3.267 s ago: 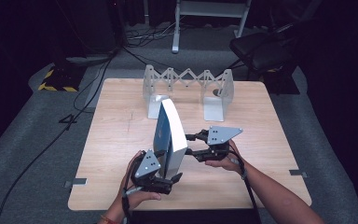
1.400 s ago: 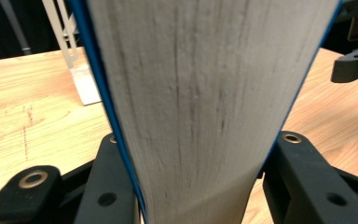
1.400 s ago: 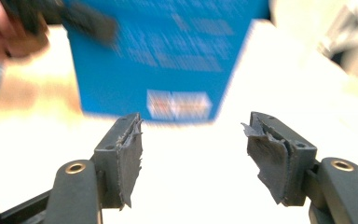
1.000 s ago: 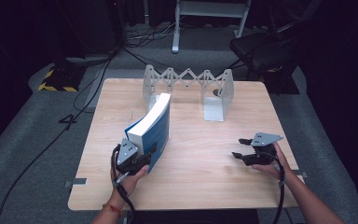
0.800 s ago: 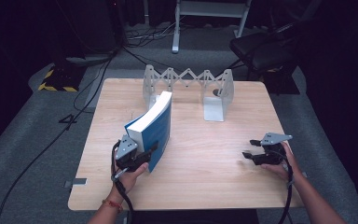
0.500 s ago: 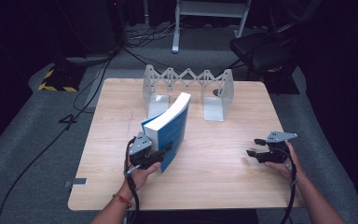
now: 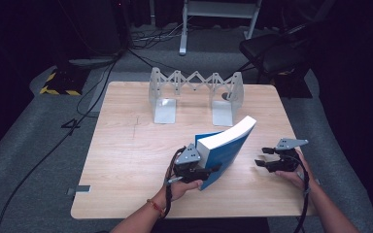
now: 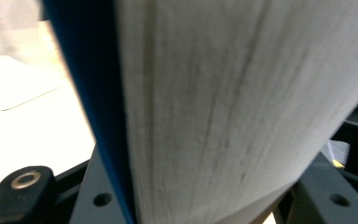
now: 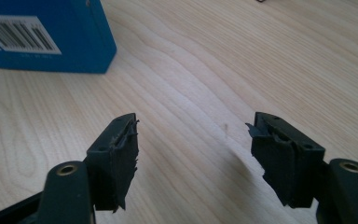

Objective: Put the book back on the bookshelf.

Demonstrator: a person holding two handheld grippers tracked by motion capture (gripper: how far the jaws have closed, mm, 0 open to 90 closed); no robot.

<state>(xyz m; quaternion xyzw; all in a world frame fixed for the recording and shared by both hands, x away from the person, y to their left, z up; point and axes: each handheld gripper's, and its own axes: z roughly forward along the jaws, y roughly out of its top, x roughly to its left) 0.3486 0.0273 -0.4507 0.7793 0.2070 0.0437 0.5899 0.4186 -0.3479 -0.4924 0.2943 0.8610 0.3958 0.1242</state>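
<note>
A thick blue book (image 7: 228,145) with white page edges leans to the right near the middle of the wooden table (image 7: 126,145), its lower end by the table top. My left gripper (image 7: 200,171) is shut on the book's lower end. In the left gripper view the page block (image 8: 242,107) and blue cover stand between the jaws. My right gripper (image 7: 261,156) is low over the table to the right of the book, pointing at it. Its jaws have just been opening and nothing is between them (image 9: 193,135). The book's barcode corner (image 9: 37,32) lies ahead of it.
A grey metal folding book rack (image 7: 194,92) stands at the back of the table. Bare wood lies to the left and in front of the rack. Beyond the table are a dark chair (image 7: 272,48), a stand's legs and cables on the grey floor.
My left gripper has carried the book to the right, from the table's left part to its middle, and the book now leans right. The right gripper has drifted slightly toward the right edge.
</note>
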